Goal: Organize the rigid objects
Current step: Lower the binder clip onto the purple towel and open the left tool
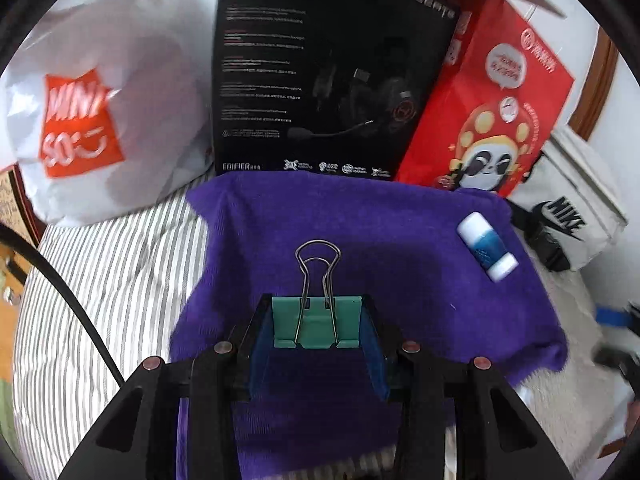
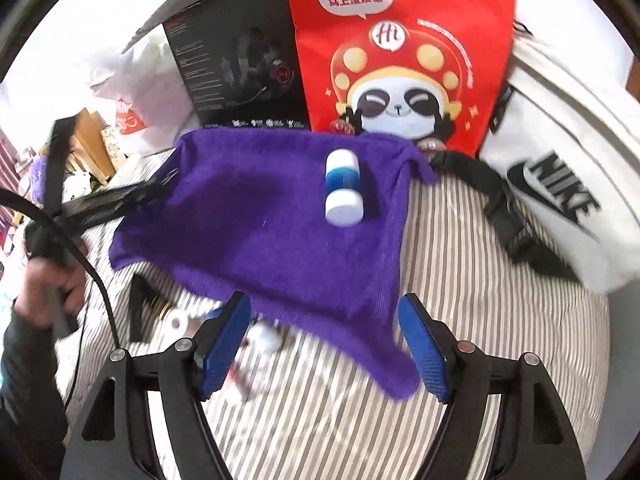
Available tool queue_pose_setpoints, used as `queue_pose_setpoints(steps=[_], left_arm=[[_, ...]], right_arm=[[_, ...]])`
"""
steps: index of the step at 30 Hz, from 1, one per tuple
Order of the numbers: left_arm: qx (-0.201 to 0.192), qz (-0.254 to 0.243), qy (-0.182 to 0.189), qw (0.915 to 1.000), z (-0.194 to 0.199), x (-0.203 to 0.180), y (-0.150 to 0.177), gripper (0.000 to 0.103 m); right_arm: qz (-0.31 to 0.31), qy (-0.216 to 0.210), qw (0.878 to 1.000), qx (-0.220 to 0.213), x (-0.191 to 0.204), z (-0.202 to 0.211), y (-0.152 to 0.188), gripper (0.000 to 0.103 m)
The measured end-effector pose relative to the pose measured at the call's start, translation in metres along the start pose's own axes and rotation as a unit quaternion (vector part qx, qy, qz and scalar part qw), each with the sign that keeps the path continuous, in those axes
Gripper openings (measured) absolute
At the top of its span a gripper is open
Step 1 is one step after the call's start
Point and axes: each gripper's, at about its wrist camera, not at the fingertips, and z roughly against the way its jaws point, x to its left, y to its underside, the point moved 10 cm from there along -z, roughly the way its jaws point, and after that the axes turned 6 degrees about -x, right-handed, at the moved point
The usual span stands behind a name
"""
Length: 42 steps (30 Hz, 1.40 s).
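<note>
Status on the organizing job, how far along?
Early to midway. Done: one blue-and-white bottle lies on the purple towel. In hand: the left gripper is shut on a green binder clip above the towel. Left: clip not yet set down; right gripper is open and holds nothing, with small blurred items on the striped sheet beside the towel.

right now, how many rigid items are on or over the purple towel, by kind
Green metal binder clip, held in the left gripper over the purple fleece towel: 1
Blue-and-white plastic cylinder bottle, lying on the towel: 1
Total: 2
The right gripper holds nothing.
</note>
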Motion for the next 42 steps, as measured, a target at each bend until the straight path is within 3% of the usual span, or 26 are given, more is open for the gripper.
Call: queue_pose_setpoints(steps=[6,14,25,26,28,34,39,42], left_arm=[[0.028,-0.007,-0.024,0.9993,-0.037,-0.002,-0.012,0.039],[0.064,-0.025,-0.063,0.9956,-0.066,-0.003,-0.012,0.039],[0.077,-0.042,-0.074,0.9934,-0.072,-0.009,-0.009,0.043],[0.078,-0.042,-0.074,0.9934,-0.071,-0.008,-0.008,0.046],[0.084,-0.042,-0.078,0.9926,-0.068,-0.006,-0.003,0.066],[0.072,-0.031,-0.074,0.9942,-0.042,-0.003,0.012,0.065],[0.035,-0.031,-0.062,0.9970,0.012,-0.009,0.013,0.065],[0.032,-0.018,-0.051,0.9980,0.039,-0.011,0.022,0.065]], right_arm=[[-0.054,-0.025,0.998,-0.007,-0.004,0.017,0.023,0.076],[-0.064,-0.004,0.998,0.002,-0.021,0.026,0.040,0.076],[-0.092,-0.013,0.996,0.007,-0.033,0.028,0.055,0.076],[-0.092,-0.012,0.996,0.008,-0.032,0.029,0.055,0.076],[-0.091,-0.015,0.996,0.008,-0.029,0.030,0.057,0.076],[-0.091,-0.017,0.996,0.011,-0.021,0.035,0.063,0.076],[-0.090,-0.016,0.996,0.002,-0.015,0.045,0.065,0.076],[-0.094,-0.015,0.995,-0.002,-0.013,0.051,0.067,0.076]])
